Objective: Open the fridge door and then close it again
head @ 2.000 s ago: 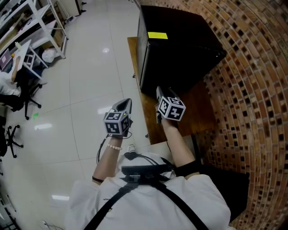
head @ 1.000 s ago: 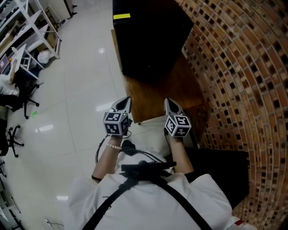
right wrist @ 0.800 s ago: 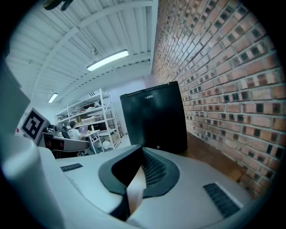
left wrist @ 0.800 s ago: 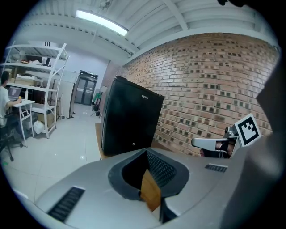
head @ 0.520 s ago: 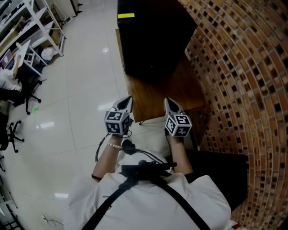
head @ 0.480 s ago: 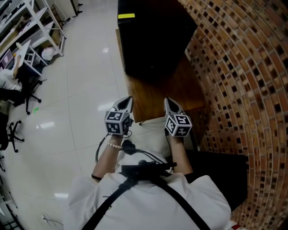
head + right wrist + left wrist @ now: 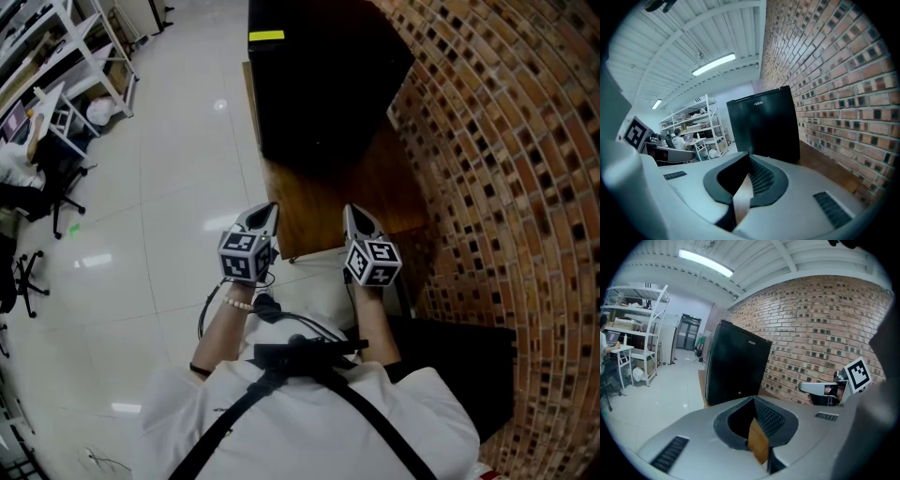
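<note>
The black fridge (image 7: pixel 319 84) stands on a low wooden platform (image 7: pixel 366 197) against the brick wall, with its door closed and a yellow label (image 7: pixel 266 36) on top. The fridge also shows ahead in the left gripper view (image 7: pixel 736 366) and the right gripper view (image 7: pixel 764 126). My left gripper (image 7: pixel 266 212) and right gripper (image 7: pixel 352 214) are held side by side over the platform's near edge, well short of the fridge. Both are shut with nothing between the jaws, as the left gripper (image 7: pixel 757 427) and the right gripper (image 7: pixel 743 187) show in their own views.
The brick wall (image 7: pixel 506 141) runs along the right. Glossy white floor (image 7: pixel 169 187) lies to the left. White shelving (image 7: pixel 84 56), an office chair (image 7: pixel 56 187) and a seated person (image 7: pixel 14 169) are at the far left.
Two seconds ago the right gripper was close to the fridge's front; it has since drawn back level with the left one. Over the last half second nothing has visibly moved.
</note>
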The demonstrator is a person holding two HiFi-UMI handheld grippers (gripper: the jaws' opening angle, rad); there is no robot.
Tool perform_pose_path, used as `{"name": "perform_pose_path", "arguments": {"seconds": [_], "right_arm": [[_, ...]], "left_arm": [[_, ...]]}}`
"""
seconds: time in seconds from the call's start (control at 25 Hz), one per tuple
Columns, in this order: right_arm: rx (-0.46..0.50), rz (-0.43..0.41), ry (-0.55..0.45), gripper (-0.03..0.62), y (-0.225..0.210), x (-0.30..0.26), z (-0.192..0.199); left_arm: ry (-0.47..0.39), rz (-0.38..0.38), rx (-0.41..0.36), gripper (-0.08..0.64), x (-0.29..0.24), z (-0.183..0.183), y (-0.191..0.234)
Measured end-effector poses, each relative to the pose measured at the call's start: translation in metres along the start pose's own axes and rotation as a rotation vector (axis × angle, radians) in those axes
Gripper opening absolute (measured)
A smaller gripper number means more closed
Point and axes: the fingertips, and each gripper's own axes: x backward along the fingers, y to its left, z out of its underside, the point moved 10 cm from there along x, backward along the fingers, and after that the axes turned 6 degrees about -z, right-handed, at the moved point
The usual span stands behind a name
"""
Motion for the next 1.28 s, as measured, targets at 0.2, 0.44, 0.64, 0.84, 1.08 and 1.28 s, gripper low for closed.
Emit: {"name": "perform_pose_path", "arguments": {"seconds": [0.2,0.44,0.64,0.84,1.08,1.28], "right_arm": [[-0.001,0.006,-0.003,0.0,-0.001,-0.001,-0.002],[-0.003,0.024,-0.004,0.0,-0.002,-0.002,-0.001],[0.009,0.029,-0.059,0.0,-0.001,0.005,0.0],[-0.046,0.03,-0.137,0.002,-0.005,0.022,0.009],[-0.091,0.014,-0.127,0.002,0.005,0.017,0.019],[-0.118,0.063,-0.141,0.005,0.034,-0.027,0.001]], "left_arm": [[0.001,0.009,0.0,0.0,-0.003,-0.002,0.001],[0.009,0.011,0.02,0.0,-0.007,0.0,0.005],[0.021,0.015,0.024,0.0,-0.006,-0.002,0.009],[0.037,0.043,0.022,0.0,-0.006,0.003,0.011],[0.03,0.09,0.015,0.0,-0.011,0.001,0.027],[0.018,0.154,-0.017,0.0,-0.03,-0.024,0.081]]}}
